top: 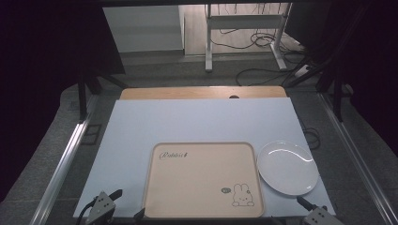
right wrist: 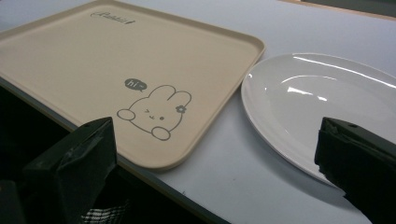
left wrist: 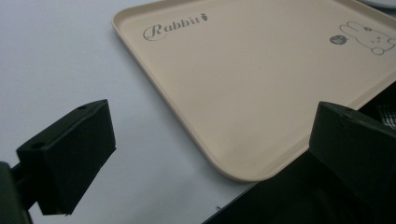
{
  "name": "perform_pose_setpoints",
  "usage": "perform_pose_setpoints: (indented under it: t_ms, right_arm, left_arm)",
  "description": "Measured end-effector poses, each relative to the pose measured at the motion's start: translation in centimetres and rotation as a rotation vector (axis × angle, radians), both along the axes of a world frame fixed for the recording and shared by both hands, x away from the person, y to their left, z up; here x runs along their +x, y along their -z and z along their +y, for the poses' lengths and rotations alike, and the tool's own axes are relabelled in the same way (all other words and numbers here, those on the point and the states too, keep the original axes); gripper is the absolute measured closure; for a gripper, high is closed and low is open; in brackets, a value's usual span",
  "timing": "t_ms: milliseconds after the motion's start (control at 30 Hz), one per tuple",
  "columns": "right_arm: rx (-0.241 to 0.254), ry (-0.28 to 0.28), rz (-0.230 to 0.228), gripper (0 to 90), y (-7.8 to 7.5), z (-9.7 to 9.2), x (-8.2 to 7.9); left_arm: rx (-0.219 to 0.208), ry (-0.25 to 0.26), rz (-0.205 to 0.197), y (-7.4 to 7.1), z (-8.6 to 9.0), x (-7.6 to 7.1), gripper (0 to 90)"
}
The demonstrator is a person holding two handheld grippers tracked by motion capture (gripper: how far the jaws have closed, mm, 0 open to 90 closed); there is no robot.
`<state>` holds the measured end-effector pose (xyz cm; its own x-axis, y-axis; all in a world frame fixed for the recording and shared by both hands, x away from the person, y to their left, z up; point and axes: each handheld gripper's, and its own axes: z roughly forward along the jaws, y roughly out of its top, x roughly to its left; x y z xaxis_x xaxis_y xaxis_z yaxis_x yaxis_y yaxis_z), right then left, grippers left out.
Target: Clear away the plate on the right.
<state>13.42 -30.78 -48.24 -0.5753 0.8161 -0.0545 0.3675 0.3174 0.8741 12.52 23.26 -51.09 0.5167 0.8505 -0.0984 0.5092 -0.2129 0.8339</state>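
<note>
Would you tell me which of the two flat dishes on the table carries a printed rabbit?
The beige rectangular tray; the round white plate beside it is plain.

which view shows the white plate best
The high view: the whole plate shows, right of the tray. The right gripper view has it large but cropped; the left gripper view catches just a sliver of it at the top right corner.

Pale blue-white table (top: 187,122), beige rabbit-print tray (top: 202,183) at its near edge, white plate (top: 286,167) just beside.
</note>
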Motion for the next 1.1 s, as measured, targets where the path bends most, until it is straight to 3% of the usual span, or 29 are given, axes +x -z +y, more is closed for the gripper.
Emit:
perform_pose_setpoints:
  t_ms: [333,733,1100]
  right_arm:
    - [0.057,0.015,0.032,0.0,0.4,-1.2,0.7]
    - [0.028,0.006,0.037,0.0,0.6,-1.2,0.9]
    - [0.066,0.001,0.045,0.0,0.5,-1.7,1.2]
  left_arm:
    - [0.004,-0.002,0.012,0.1,0.0,0.1,0.8]
    - [0.015,0.0,0.016,0.1,-0.1,0.2,1.0]
    - [0.024,0.002,0.018,0.1,-0.2,0.2,1.2]
